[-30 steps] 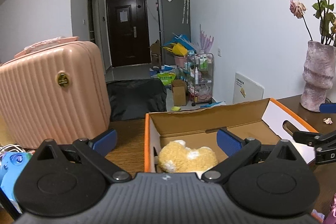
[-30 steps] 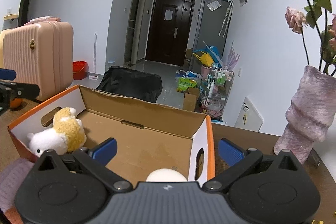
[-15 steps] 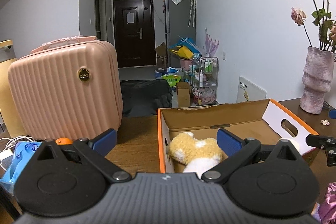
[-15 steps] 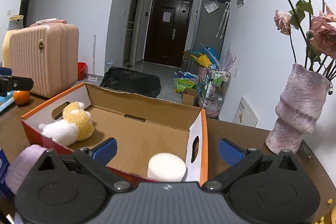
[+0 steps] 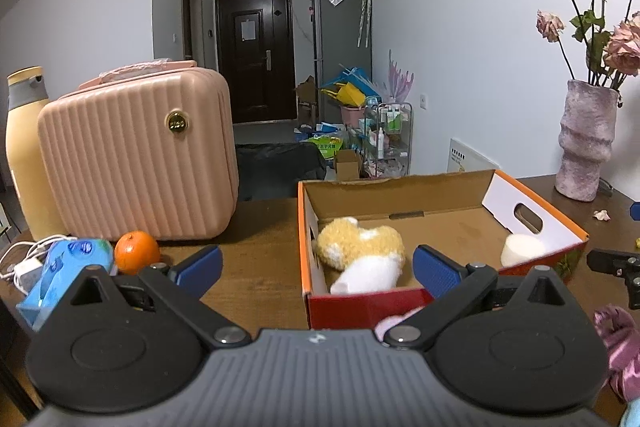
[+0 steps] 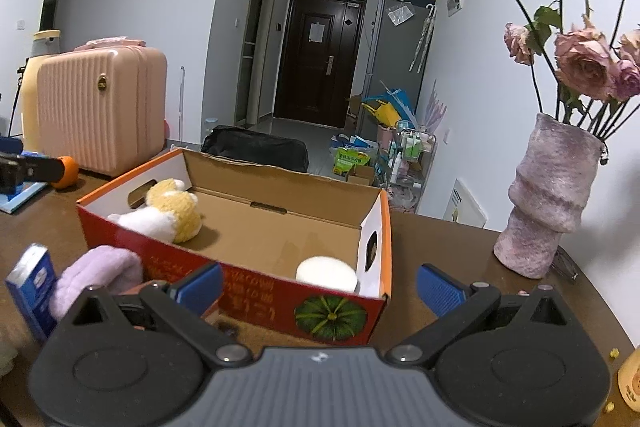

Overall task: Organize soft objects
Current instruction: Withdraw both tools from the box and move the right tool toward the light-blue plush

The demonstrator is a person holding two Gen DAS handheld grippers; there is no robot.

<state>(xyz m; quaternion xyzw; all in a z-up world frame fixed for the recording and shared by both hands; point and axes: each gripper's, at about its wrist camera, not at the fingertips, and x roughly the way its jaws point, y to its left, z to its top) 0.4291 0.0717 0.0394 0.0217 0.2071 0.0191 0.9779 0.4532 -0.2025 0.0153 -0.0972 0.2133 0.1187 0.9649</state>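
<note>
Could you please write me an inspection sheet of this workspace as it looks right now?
Surface: brown wooden table, a few crumbs at its right edge.
Job's things: cardboard box holds a plush toy and a white foam roll; a lilac soft item lies outside, in front of the box.
Clutter: orange, pink suitcase, vase of dried roses, blue packet.
Grippers: left gripper and right gripper both open, empty.
Cables: white cable at the left edge.
Surroundings: hallway, dark door, cluttered floor.
</note>
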